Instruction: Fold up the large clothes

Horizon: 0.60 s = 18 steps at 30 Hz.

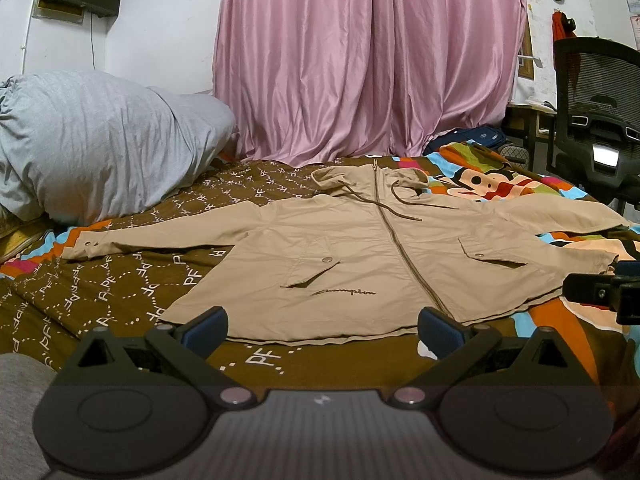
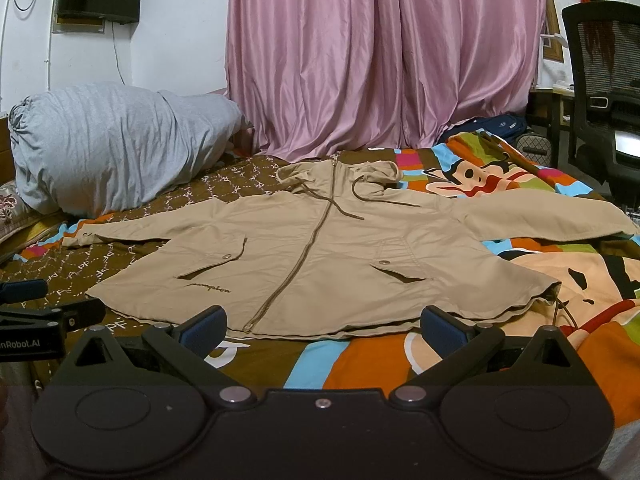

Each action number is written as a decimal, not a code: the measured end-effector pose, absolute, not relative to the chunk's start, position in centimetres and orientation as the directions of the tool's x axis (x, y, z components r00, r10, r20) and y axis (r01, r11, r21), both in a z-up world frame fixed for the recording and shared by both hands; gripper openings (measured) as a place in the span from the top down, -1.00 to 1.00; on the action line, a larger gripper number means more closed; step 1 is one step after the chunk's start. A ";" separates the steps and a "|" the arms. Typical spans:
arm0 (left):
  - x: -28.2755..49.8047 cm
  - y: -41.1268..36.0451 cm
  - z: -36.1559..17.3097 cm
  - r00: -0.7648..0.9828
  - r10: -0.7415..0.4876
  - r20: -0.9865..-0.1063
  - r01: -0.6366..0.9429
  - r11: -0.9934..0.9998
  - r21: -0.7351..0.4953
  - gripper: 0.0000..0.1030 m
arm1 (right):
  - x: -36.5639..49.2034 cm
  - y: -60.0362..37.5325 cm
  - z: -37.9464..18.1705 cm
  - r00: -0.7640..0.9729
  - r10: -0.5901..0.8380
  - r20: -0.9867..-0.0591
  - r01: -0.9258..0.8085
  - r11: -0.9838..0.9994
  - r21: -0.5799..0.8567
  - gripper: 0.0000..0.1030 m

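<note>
A beige hooded jacket point(image 1: 360, 248) point(image 2: 320, 248) lies flat and zipped on the bed, front up, hood towards the pink curtain, both sleeves spread out sideways. Its hem runs nearest to me. My left gripper point(image 1: 322, 330) hovers just short of the hem, open, with nothing between its blue pads. My right gripper point(image 2: 322, 330) is likewise open and empty in front of the hem, a little further right. Each gripper shows at the edge of the other's view: the right gripper point(image 1: 600, 292) at the far right, the left gripper point(image 2: 44, 316) at the far left.
The bed has a brown and multicoloured cartoon sheet point(image 1: 120, 288) point(image 2: 560, 280). A big grey bundle of bedding point(image 1: 100, 140) sits at the back left. A pink curtain point(image 1: 368, 60) hangs behind. A black office chair point(image 1: 600, 120) stands at the right.
</note>
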<state>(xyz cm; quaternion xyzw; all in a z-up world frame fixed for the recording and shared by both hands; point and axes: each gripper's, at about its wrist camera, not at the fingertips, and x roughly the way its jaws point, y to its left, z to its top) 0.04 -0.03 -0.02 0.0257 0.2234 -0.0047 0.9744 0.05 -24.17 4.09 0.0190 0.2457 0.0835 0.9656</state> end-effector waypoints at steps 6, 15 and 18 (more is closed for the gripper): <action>0.0 0.0 0.0 0.900 0.002 -0.436 0.021 0.999 0.048 -0.99 | 0.2 -24.3 4.3 0.865 0.170 -0.472 -0.151 0.985 0.079 -0.99; 0.0 0.0 0.0 0.900 0.003 -0.436 0.021 0.999 0.049 -0.99 | -0.1 -24.1 4.1 0.865 0.170 -0.473 -0.150 0.985 0.080 -0.99; 0.1 0.0 0.0 0.900 0.003 -0.437 0.021 0.999 0.050 -0.99 | -0.2 -24.0 4.2 0.864 0.170 -0.473 -0.150 0.985 0.081 -0.99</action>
